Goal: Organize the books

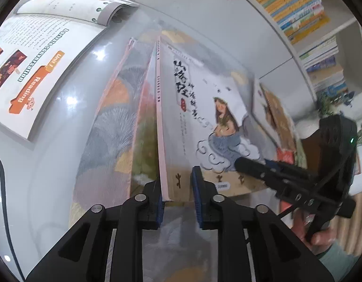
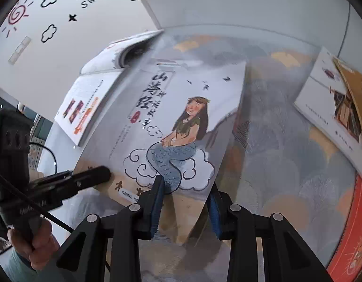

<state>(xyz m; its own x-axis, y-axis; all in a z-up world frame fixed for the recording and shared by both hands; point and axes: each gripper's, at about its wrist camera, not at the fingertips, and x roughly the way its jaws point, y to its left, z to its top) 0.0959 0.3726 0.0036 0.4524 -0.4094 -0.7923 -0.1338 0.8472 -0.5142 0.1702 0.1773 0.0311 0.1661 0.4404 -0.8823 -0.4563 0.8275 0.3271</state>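
The left gripper [image 1: 177,202] is standing with its fingers apart at the near spine corner of the mermaid book [image 1: 204,108]; the left pad is lying against the pink spine edge while the right pad is standing clear over the cover, so nothing is being pinched. From the right wrist view, the right gripper [image 2: 185,206] is likewise spread wide, its two blue-padded fingers straddling the near right corner of the mermaid book [image 2: 181,117] without clamping it. The right gripper [image 1: 270,171] is also showing in the left view, reaching in from the right with its tip over the book's near edge, and the left gripper [image 2: 86,178] is appearing in the right view at the left, its tip touching the book's near left corner.

The book is tilting up off the patterned mat [image 2: 286,152], with its spine side raised. To the far left an open textbook [image 1: 37,70] is lying face up on the glossy table [image 1: 70,122]. To the right another book [image 2: 333,108] is resting flat on the mat, with an orange one [image 2: 352,235] nearer. A bookshelf [image 1: 298,11] full of colourful spines is standing far right.
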